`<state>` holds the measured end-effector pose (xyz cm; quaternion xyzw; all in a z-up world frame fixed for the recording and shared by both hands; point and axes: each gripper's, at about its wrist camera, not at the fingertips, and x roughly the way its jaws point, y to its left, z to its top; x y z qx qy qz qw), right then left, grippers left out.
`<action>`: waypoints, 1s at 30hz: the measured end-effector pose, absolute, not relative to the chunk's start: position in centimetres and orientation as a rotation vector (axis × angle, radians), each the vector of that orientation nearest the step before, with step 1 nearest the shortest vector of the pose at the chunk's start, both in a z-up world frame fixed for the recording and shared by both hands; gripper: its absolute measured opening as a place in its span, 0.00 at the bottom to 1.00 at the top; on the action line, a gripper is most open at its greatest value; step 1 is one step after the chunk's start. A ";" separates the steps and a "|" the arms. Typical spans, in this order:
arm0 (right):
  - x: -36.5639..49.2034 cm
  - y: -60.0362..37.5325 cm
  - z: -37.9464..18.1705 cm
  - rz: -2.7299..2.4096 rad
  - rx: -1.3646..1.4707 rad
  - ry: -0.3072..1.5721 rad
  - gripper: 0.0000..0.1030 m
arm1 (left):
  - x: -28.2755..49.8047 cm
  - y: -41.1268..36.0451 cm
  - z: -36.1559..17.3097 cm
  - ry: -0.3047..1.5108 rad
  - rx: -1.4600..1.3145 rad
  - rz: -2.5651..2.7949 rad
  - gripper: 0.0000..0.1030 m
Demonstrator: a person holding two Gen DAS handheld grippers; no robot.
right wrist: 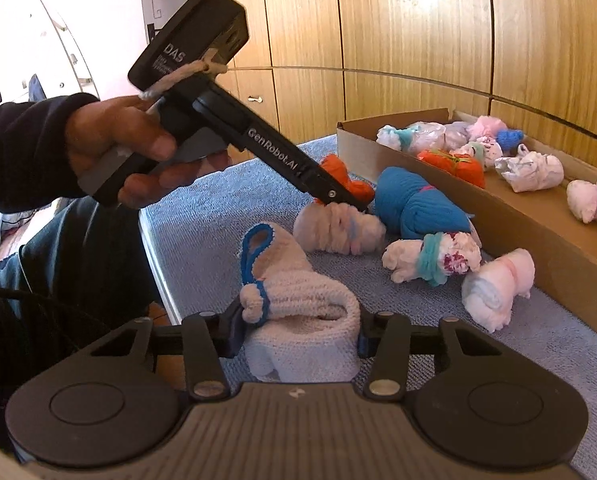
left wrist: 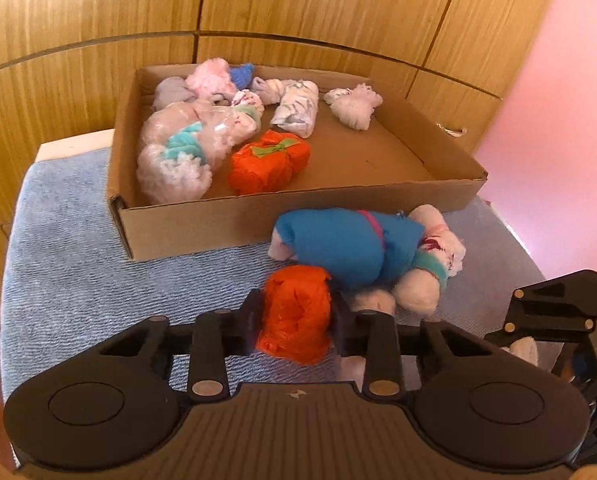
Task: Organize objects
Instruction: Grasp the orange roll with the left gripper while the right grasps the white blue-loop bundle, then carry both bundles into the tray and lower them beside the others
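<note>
Two pick-ups are in hand at once. The left gripper (left wrist: 294, 322) has its jaws closed on a rolled orange sock bundle (left wrist: 294, 316), held just above the blue towel-covered surface (left wrist: 78, 280) near the front wall of the shallow cardboard box (left wrist: 202, 224). The right gripper (right wrist: 298, 336) has its jaws clamped on a white ribbed sock roll with blue trim (right wrist: 302, 312) at the towel's near edge. Several rolled pairs are already laid in the box; a blue roll (right wrist: 414, 204) and some white ones are left on the towel beside it. Next, both bundles would need lifting clear over the box wall and releasing onto bare cardboard.
</note>
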<state>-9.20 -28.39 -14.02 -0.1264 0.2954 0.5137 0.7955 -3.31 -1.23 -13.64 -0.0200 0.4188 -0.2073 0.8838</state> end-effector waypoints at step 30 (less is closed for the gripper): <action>-3.1 -35.4 -2.7 0.863 -0.213 0.479 0.36 | -1.4 -2.4 -2.7 0.697 0.059 -0.477 0.39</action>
